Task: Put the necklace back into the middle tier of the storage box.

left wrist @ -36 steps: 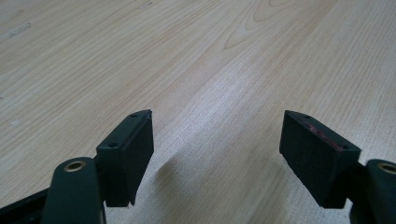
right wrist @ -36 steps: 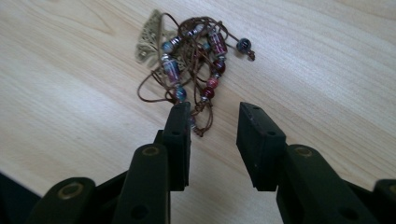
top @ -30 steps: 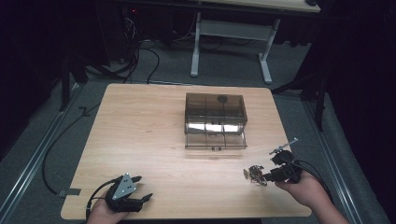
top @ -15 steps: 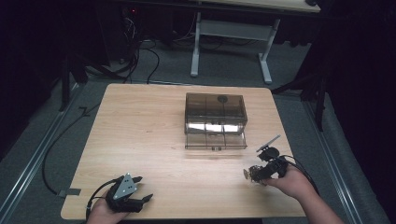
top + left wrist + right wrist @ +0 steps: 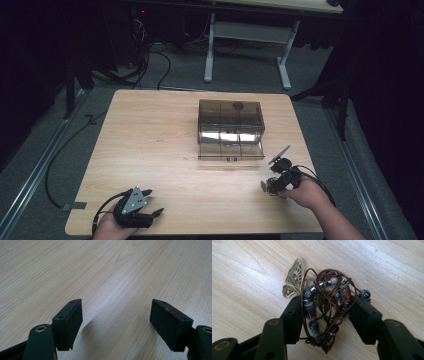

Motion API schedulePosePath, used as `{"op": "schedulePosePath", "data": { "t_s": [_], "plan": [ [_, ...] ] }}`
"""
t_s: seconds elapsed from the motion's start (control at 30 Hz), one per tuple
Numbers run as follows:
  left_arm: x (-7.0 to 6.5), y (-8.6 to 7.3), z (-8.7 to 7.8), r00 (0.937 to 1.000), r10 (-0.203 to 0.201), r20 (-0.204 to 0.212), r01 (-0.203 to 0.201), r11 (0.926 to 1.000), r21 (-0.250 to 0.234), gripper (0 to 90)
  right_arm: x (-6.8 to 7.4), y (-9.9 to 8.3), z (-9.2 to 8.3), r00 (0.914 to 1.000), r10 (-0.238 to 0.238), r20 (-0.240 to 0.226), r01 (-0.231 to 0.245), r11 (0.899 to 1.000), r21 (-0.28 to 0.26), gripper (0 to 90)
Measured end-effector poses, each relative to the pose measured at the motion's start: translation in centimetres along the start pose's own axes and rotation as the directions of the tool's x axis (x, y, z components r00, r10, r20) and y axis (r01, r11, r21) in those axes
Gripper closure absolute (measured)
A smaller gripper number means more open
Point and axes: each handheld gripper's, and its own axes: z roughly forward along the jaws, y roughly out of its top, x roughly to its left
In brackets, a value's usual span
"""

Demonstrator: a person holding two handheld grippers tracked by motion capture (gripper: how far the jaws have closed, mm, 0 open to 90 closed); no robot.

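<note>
Between your right hand-held gripper (image 5: 325, 308) jaws, just closing, the beaded bracelet (image 5: 328, 310) looks tangled; left hand-held gripper (image 5: 116, 323) gapes empty over the pale tabletop (image 5: 155, 145).

A smoky clear drawer box (image 5: 230, 122) was seen mid-counter (image 5: 150, 135), its lower drawer pulled out; cables lay on the floor (image 5: 150, 65).

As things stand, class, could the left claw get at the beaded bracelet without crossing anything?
Probably yes. Bare table lies between the left claw and the beaded bracelet, but the right claw already straddles it.
</note>
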Motion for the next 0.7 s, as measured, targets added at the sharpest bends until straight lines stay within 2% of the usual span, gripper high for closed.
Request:
{"op": "schedulePosePath", "data": {
  "t_s": [0.13, 0.23, 0.27, 0.33, 0.37, 0.53, 0.67, 0.7],
  "plan": [
    [0.0, 0.0, 0.0, 1.0, 0.0, 0.001, 0.0, 1.0, 0.0, 26.8, 0.0, 0.0, -0.1, 1.0, -0.01, 0.002, 0.01, 1.0, -0.003, 64.4],
    [0.0, 0.0, 0.0, 1.0, 0.001, 0.001, -0.001, 1.0, 0.001, 26.8, 0.0, 0.0, -0.1, 0.9999, -0.014, 0.003, 0.014, 1.0, -0.003, 68.6],
    [0.0, 0.0, 0.0, 1.0, 0.001, 0.001, -0.001, 1.0, 0.001, 26.8, 0.2, -0.1, -0.2, 1.0, -0.003, -0.007, 0.003, 1.0, 0.002, 76.5],
    [0.0, 0.0, 0.0, 1.0, 0.003, 0.002, -0.003, 1.0, 0.002, 26.8, 0.2, -0.1, -0.2, 1.0, -0.003, -0.005, 0.003, 1.0, -0.001, 77.7],
    [0.0, 0.0, 0.0, 1.0, 0.004, 0.002, -0.004, 1.0, 0.004, 26.8, 0.3, -0.1, -0.2, 0.9997, -0.023, -0.004, 0.023, 1.0, 0.001, 80.0],
    [0.0, 0.0, 0.0, 1.0, 0.004, 0.002, -0.004, 1.0, 0.003, 26.8, 0.5, -0.1, -0.6, 0.9994, -0.033, 0.011, 0.033, 0.999, -0.002, 80.4],
    [0.0, 0.0, 0.0, 1.0, 0.005, 0.003, -0.005, 1.0, 0.005, 26.8, 0.4, -0.2, -1.1, 0.9996, -0.027, 0.003, 0.027, 1.0, -0.011, 80.3],
    [0.0, 0.0, 0.0, 1.0, 0.005, 0.002, -0.005, 1.0, 0.005, 26.8, 0.5, -0.3, -1.4, 1.0, -0.004, -0.004, 0.004, 1.0, -0.007, 80.3]
  ]
}}
